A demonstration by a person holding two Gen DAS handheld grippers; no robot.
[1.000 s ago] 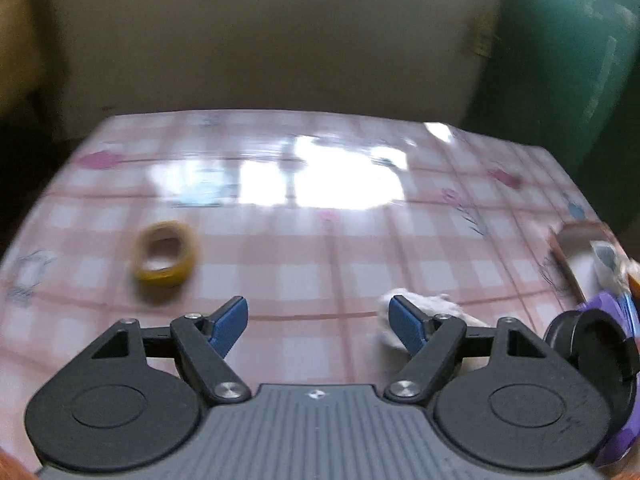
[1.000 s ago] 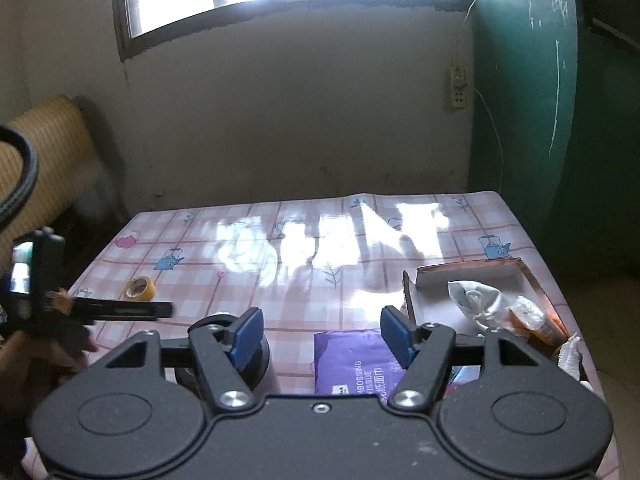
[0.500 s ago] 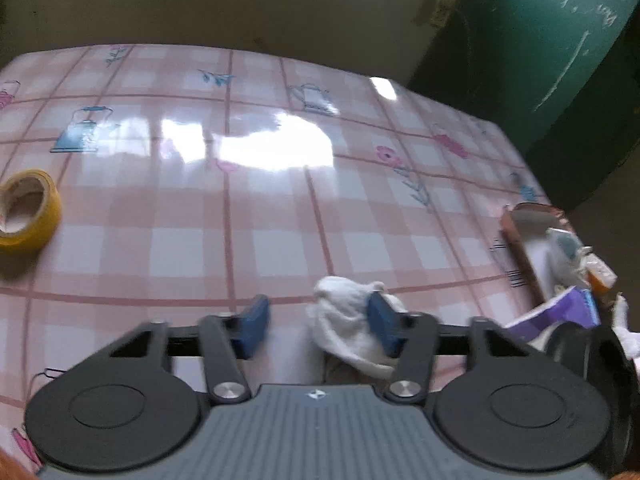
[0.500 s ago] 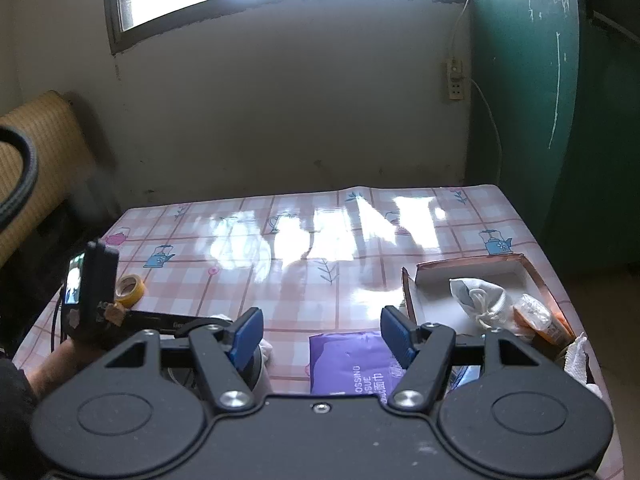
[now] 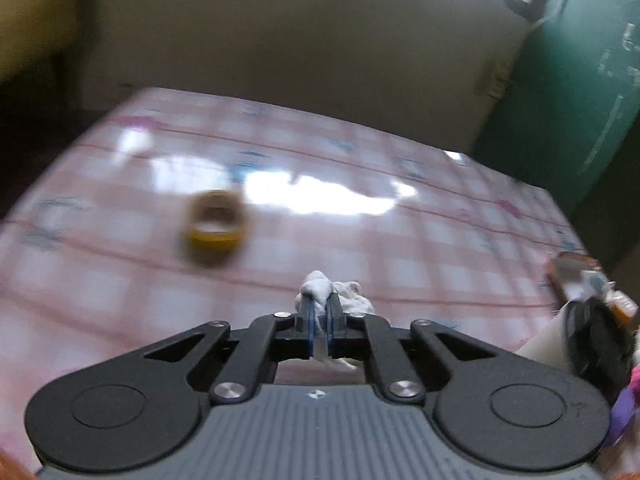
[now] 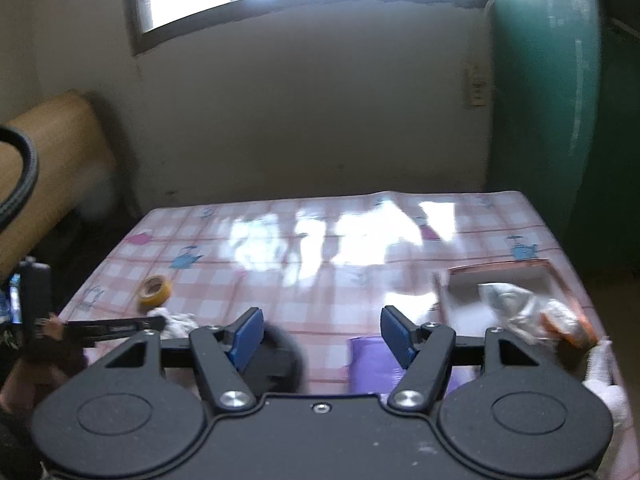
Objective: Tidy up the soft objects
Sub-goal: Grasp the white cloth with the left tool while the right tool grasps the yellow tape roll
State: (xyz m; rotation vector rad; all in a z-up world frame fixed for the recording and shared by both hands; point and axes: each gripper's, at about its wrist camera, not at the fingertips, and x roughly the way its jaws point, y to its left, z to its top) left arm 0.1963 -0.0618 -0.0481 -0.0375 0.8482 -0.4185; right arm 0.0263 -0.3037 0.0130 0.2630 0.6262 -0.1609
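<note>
A crumpled white cloth (image 5: 352,300) sits just above the pink checked tablecloth, and my left gripper (image 5: 319,304) is shut on it, its blue pads closing tight on a fold. In the right wrist view the same cloth (image 6: 178,322) shows at the left gripper's tip. My right gripper (image 6: 322,330) hangs open with nothing between its fingers, over a purple tissue pack (image 6: 368,360). To the right lies a shallow cardboard box (image 6: 500,270) holding a white pouch (image 6: 504,296) and an orange packet (image 6: 568,322).
A yellow tape roll (image 5: 214,224) lies on the table left of the cloth. A black round object (image 6: 280,356) sits under the right gripper's left finger. A white soft thing (image 6: 604,380) lies at the table's right edge. Beyond are a wall and a green door.
The left gripper's jaws went from wide open to shut on the white cloth, and it lifted and swung left so the tape roll came back into view. The right gripper barely moved.
</note>
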